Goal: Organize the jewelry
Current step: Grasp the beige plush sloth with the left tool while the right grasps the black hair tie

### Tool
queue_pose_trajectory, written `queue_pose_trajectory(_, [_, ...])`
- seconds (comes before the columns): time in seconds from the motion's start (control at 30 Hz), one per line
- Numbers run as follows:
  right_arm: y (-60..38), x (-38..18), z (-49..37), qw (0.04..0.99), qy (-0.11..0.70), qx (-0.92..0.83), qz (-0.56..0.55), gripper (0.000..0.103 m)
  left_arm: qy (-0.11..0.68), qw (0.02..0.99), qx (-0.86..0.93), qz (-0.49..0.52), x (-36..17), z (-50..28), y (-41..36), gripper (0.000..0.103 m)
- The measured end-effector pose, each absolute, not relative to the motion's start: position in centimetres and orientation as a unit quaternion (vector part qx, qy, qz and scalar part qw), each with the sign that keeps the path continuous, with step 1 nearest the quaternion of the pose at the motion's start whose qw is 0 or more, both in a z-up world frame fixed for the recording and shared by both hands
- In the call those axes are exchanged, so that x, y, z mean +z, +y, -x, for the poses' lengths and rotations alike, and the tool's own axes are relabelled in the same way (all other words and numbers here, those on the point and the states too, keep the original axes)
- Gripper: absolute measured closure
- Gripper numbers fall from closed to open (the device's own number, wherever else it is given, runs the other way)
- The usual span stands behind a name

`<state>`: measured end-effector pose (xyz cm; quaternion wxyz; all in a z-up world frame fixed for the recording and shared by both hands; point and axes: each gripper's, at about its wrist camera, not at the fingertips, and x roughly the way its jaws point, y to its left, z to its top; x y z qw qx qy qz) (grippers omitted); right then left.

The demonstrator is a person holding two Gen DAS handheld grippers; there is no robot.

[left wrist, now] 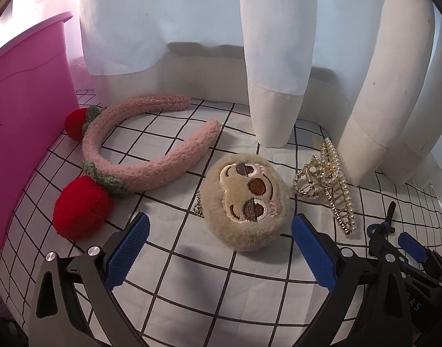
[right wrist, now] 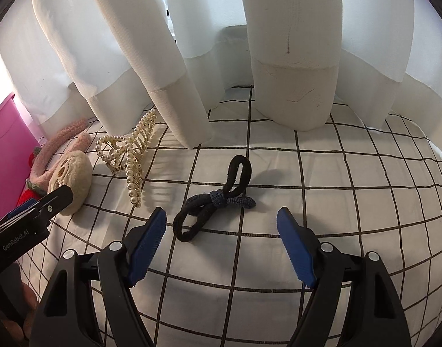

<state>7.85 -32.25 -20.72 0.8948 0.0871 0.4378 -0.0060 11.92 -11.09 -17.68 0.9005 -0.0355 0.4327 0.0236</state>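
A plush sloth-face charm (left wrist: 245, 204) with a bead chain lies on the checked cloth, just ahead of my open left gripper (left wrist: 221, 225). A fuzzy pink headband (left wrist: 139, 150) with two red pompoms lies to its left. A pearl claw clip (left wrist: 330, 179) lies to its right and also shows in the right wrist view (right wrist: 128, 153). A dark hair tie with a blue knot (right wrist: 215, 199) lies just ahead of my open right gripper (right wrist: 221, 217). Both grippers are empty.
A pink box (left wrist: 24, 121) stands at the left edge of the cloth. White curtains (left wrist: 275, 57) hang down onto the back of the surface. The right gripper shows at the lower right of the left wrist view (left wrist: 406, 248).
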Motion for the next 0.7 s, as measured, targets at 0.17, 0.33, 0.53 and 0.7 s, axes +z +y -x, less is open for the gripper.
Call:
queue_pose_trajectory(0.17, [-32.0,-20.9,-8.2,0.896,0.44,-0.018,-0.063,0.028,0.433,0.9,0.031,0.035,-18.1,-12.5,-11.5,0.006])
queue_pose_trajectory(0.33, [-31.6,-21.2,-8.8,0.895,0.444,-0.025,-0.037,0.028,0.444,0.894,0.045,0.041,-18.8,-13.1,-11.5,0.006])
queue_pose_trajectory(0.53, [-31.2,-21.4,-9.1,0.895,0.445,-0.029,-0.029,0.028,0.453,0.889,0.055,0.044,-19.5,-14.3,-11.6,0.006])
queue_pose_trajectory(0.7, [-31.3,-21.3,-9.0,0.896,0.443,-0.023,-0.031,0.028,0.469,0.88,0.044,0.06,-20.2,-15.1,-11.6,0.007])
